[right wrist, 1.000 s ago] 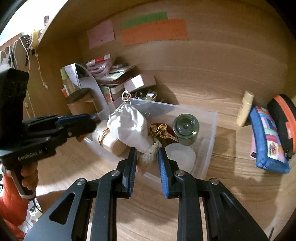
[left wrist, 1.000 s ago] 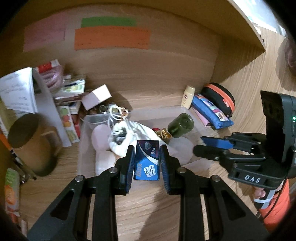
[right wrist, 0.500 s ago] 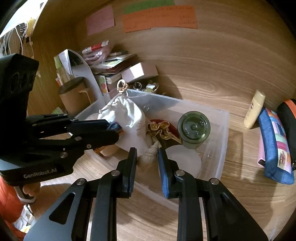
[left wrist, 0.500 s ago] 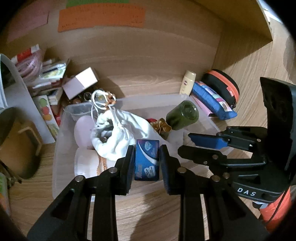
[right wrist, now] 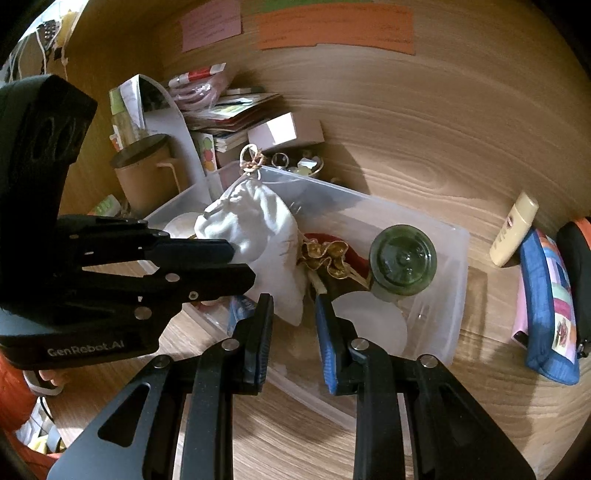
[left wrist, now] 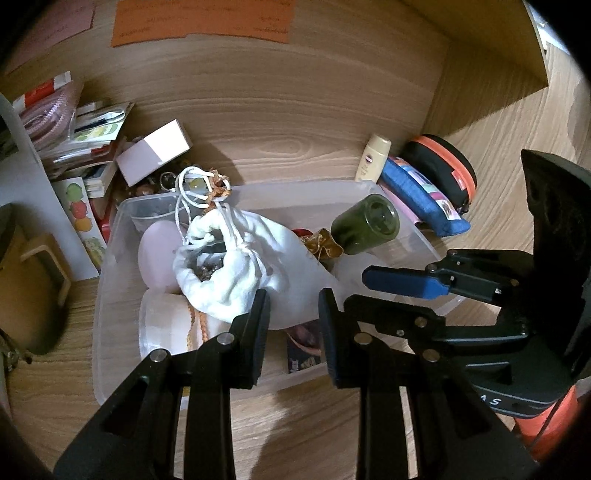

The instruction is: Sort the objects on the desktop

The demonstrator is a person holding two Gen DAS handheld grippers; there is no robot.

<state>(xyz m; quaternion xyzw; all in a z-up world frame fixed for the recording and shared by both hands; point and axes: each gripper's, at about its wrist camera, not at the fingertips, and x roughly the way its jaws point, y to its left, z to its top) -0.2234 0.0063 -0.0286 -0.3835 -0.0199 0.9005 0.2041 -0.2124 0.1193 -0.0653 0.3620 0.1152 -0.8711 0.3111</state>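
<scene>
Desktop odds and ends fill the clear plastic bin (left wrist: pixel 110 266): a white drawstring pouch (left wrist: pixel 240 258), a green jar (left wrist: pixel 365 225), a small blue box (left wrist: pixel 303 354). Left gripper (left wrist: pixel 291 325) and right gripper (right wrist: pixel 293 325) hover above it, jaws slightly parted, holding nothing.

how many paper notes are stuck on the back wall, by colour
pink note: 1
green note: 1, only its lower edge in view
orange note: 1
total: 3
</scene>
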